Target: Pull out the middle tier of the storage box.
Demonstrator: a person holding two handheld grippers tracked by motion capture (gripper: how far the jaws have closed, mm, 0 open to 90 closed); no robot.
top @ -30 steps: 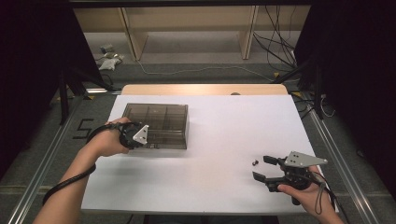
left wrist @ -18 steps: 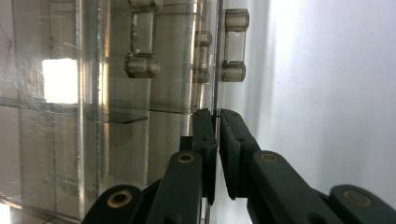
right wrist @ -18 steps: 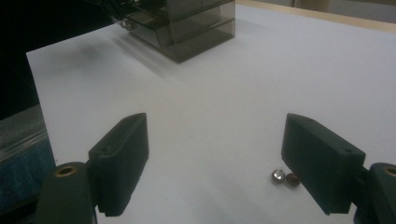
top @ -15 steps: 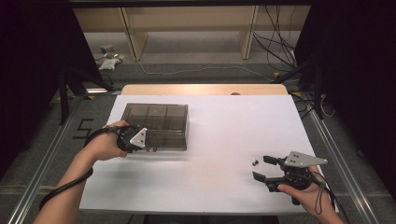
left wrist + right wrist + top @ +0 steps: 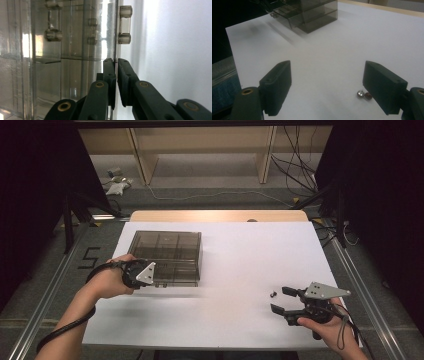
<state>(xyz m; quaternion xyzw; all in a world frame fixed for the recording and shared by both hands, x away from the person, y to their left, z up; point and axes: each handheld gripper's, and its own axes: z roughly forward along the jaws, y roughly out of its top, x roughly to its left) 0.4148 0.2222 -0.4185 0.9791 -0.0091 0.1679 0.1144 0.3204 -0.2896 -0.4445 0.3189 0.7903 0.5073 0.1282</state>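
Left tongs (image 5: 116, 62) clamped on edge of smoky compartment box (image 5: 167, 255); right tongs (image 5: 327, 85) spread wide beside two small beads (image 5: 364, 94) on bench (image 5: 240, 265).

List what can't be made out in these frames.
- Small parts by the right gripper: too small to identify in the right gripper view; a dark speck in the high view.
- Compartment box contents: smoky walls and glare in the left gripper view hide whether anything is inside.
- Left gripper jaws: covered by the hand in the high view.
- Box far corner: cut off by the top edge in the right gripper view.
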